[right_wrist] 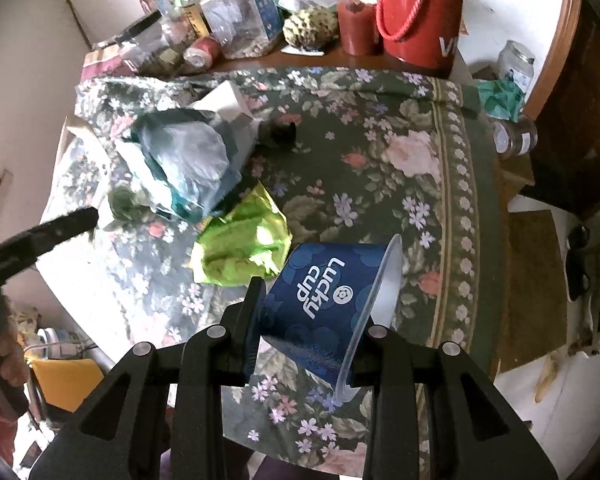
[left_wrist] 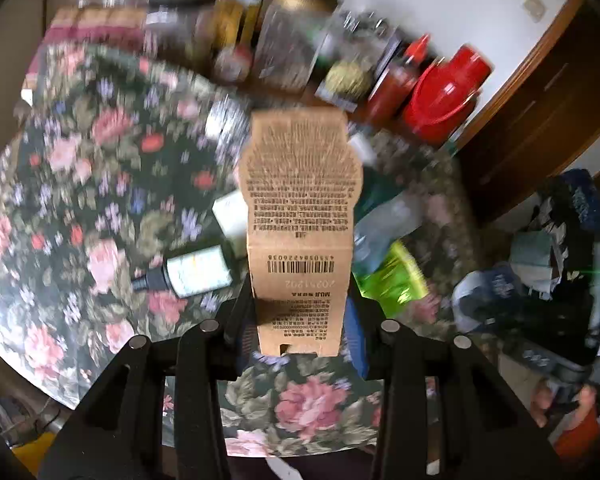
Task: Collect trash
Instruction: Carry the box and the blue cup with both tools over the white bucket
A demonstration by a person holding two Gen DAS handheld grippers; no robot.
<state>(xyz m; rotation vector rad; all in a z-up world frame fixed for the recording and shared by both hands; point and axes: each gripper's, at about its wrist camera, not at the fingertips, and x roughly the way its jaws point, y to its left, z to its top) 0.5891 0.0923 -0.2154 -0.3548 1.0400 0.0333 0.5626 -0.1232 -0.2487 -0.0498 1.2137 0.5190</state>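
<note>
My left gripper (left_wrist: 300, 304) is shut on a flattened brown cardboard box (left_wrist: 300, 208) with a barcode, held above the floral tablecloth (left_wrist: 80, 200). My right gripper (right_wrist: 312, 320) is shut on a blue "Lucky Cup" paper cup (right_wrist: 324, 300), tilted with its rim to the right, above the tablecloth (right_wrist: 400, 184). A crumpled green wrapper (right_wrist: 240, 248) lies just beyond the cup; it also shows in the left wrist view (left_wrist: 392, 276). A crumpled pale blue plastic bag (right_wrist: 188, 160) lies further left. A small dark bottle (left_wrist: 188, 272) lies on its side left of the box.
Jars, bottles, a red sauce bottle (right_wrist: 356, 20) and a red jug (right_wrist: 420, 12) crowd the table's far edge. A white box (right_wrist: 228, 104) sits behind the plastic bag. The other gripper's finger (right_wrist: 40, 236) shows at the left. Clutter lies on the floor at the right (left_wrist: 540, 280).
</note>
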